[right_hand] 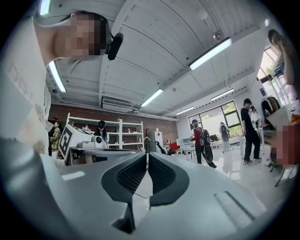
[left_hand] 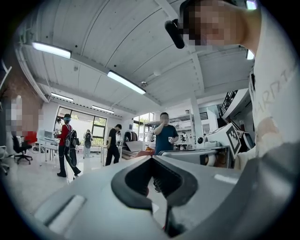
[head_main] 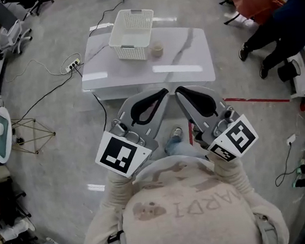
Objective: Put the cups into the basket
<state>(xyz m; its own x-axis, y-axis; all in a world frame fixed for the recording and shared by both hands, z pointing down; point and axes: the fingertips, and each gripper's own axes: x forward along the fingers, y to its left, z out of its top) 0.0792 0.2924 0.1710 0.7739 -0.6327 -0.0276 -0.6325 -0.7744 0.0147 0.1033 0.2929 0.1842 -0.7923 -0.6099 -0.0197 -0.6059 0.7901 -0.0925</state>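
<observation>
The person stands in front of a white table [head_main: 184, 60], which lies at 12 o'clock in the head view, and holds both tools close to the chest. The left gripper [head_main: 160, 96] and the right gripper [head_main: 183, 93] point forward toward the table. Their tips are near each other, and both are well apart from everything on the table.

In the left gripper view the two jaws meet at their tips. Only the curved hollow between the black pads stays free, and no object is inside it. In the right gripper view the jaws are together too, with only a thin slit between the ribbed pads and nothing held there.

A white basket [head_main: 131, 53] with perforated walls stands on the far left part of the table. What is inside it I cannot see. One small beige cup [head_main: 157, 50] stands upright on the table, just beside the basket at about 4 o'clock from its middle. I cannot tell if the cup touches the basket wall.

On the floor at 9 o'clock from the table lies a power strip [head_main: 72, 65] with cables running from it. A red line [head_main: 259, 100] is on the floor at 4 o'clock from the table. The gripper views show a large room with several people standing in it.
</observation>
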